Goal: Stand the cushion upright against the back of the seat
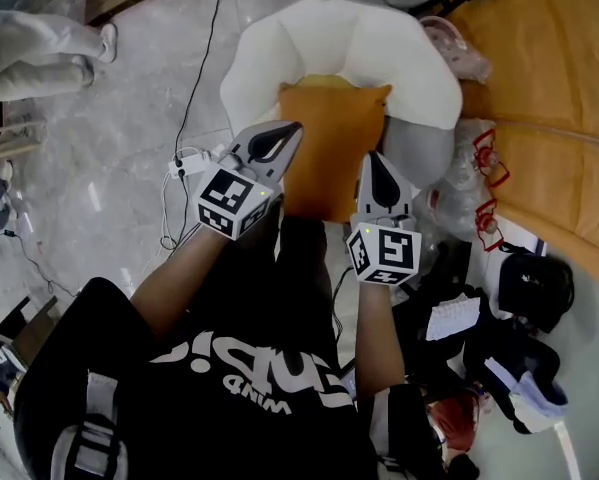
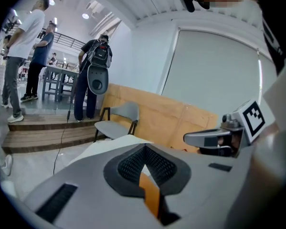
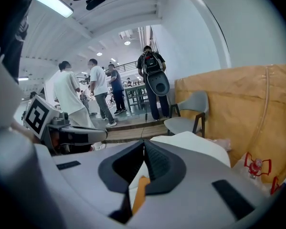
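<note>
Cushion (image 1: 334, 143) runs lengthwise toward the seat (image 1: 279, 58) back, near edge clenched by left claw (image 1: 287, 136) and right claw (image 1: 375, 164).

A grey marbled floor (image 1: 99, 198) was crossed by a black cable (image 1: 201, 68). Brown cardboard sheets (image 2: 181, 120) were stood before a pale wall (image 2: 214, 70), a grey chair (image 2: 118, 118) was set before them, and wooden steps (image 2: 33, 128) were lit by ceiling lamps (image 3: 49, 4).

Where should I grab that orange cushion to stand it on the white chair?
Grip the cushion by its thin side edges, from the person's side, as the left gripper and right gripper do now. It is flat and wide, so only an edge fits between the fingers.
</note>
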The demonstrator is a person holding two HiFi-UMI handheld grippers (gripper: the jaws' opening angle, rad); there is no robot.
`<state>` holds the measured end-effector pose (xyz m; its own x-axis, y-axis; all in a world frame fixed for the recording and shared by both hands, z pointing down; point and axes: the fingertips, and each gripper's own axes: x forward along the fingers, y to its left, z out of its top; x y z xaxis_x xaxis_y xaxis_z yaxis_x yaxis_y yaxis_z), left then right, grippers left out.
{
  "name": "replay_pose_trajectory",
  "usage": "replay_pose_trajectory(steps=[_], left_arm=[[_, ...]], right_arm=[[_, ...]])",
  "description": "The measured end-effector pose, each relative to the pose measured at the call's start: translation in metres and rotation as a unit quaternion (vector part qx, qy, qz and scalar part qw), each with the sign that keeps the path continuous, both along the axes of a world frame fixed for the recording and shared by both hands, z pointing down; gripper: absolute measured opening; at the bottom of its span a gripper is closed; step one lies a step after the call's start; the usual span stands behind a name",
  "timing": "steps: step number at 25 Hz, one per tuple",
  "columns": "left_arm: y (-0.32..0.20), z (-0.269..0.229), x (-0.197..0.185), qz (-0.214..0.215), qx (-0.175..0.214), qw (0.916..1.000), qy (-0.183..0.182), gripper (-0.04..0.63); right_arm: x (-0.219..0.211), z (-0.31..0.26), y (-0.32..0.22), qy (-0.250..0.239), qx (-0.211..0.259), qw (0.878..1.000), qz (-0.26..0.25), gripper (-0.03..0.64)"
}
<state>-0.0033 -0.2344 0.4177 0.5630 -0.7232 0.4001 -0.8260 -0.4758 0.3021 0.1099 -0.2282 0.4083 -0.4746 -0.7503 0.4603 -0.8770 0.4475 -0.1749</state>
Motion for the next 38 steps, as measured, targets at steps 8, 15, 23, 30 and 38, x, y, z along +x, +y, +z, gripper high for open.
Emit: replay_pose_trajectory(steps=[8,15,23,30,38], left_arm=[[-0.009,0.083,-0.007,-0.019,-0.040,0.9989,-0.013,0.006],[-0.005,0.174,-0.009,-0.032,-0.086,0.9955,-0.023,0.008],[-0.007,0.261,-0.011,-0.049,-0.116,0.9918,-0.023,0.008],[-0.003,0.338,-0.012,-0.051,-0.164,0.9847,-0.030,0.038],[0.011,0.420,-0.009,-0.061,-0.245,0.9669,-0.034,0.212]], right_arm=[[0.000,0.080,-0.011,0.003,-0.039,0.999,-0.002,0.023],[-0.001,0.165,-0.015,0.011,-0.075,0.997,-0.011,0.023],[0.004,0.252,-0.026,0.020,-0.104,0.994,-0.007,0.022],[0.008,0.325,-0.021,0.058,-0.153,0.986,-0.012,0.026],[0.039,0.394,-0.019,0.140,-0.228,0.963,0.012,0.252]])
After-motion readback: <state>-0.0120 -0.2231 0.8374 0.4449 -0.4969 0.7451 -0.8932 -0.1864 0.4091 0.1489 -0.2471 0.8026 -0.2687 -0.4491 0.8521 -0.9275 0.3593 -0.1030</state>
